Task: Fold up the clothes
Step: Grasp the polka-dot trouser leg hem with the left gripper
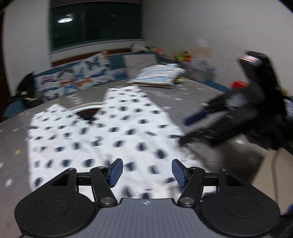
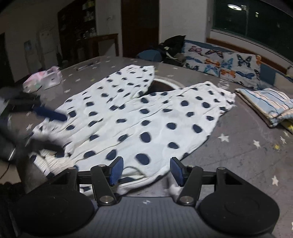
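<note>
Your left tool (image 1: 147, 172) is wide open, its 2 blue pads (image 1: 115, 173) well apart with nothing between them; it hangs over the near edge of the spotted garment (image 1: 109, 135). Your right tool (image 2: 146, 171) is just as wide open and empty, poised above the garment's near hem at 6 o'clock in its own view. In the left view the right tool shows blurred at 3 o'clock, fingers spread, near the cloth's right edge; whether it touches the cloth cannot be told.

The garment, white with dark blue spots, lies spread flat on the grey star-printed bench (image 2: 247, 152), its 2 legs running away toward 12 o'clock with a dark round opening (image 2: 161, 86) showing between them. A folded striped blanket (image 2: 265, 104) sits on the bench at 3 o'clock in the right view, apart from the garment, and a pale crumpled bag (image 2: 44, 78) at 10 o'clock. Butterfly cushions (image 2: 223, 62) line the far edge under a dark window (image 2: 252, 16), where a ceiling lamp reflects.
</note>
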The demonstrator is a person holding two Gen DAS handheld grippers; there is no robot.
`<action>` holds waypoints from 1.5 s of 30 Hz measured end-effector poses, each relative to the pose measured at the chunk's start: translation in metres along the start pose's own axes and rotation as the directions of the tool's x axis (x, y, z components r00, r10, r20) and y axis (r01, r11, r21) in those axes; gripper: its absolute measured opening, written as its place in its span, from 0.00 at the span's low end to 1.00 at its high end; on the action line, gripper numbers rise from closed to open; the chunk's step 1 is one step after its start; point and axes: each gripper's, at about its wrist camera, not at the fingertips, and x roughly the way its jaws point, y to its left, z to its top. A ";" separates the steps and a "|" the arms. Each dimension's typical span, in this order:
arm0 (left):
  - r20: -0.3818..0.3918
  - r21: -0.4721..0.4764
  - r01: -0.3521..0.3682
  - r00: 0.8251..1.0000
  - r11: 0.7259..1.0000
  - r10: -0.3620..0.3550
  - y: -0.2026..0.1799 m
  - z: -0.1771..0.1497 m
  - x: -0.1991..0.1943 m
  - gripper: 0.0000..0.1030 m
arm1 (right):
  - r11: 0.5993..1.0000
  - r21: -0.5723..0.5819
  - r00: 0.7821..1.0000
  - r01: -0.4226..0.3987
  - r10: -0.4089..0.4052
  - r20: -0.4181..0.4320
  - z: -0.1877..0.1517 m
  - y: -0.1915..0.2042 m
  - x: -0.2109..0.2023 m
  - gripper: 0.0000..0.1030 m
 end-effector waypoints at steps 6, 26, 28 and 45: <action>-0.032 0.074 0.113 0.993 0.991 -0.111 -0.033 0.006 0.018 0.64 | 0.996 0.073 0.999 0.047 -0.048 0.013 0.005 -0.024 0.001 0.56; -0.128 -0.156 0.189 0.969 0.969 -0.210 -0.005 0.008 0.052 0.14 | 0.941 0.306 0.989 0.146 -0.149 -0.015 0.057 -0.141 0.065 0.54; -0.114 -0.205 0.205 0.966 0.957 -0.232 0.004 0.010 0.048 0.13 | 0.934 0.320 0.987 0.161 -0.161 -0.026 0.067 -0.152 0.082 0.49; -0.071 -0.386 0.240 0.955 0.891 -0.288 0.040 0.017 0.043 0.12 | 0.907 0.354 0.973 0.229 -0.228 -0.044 0.130 -0.208 0.188 0.34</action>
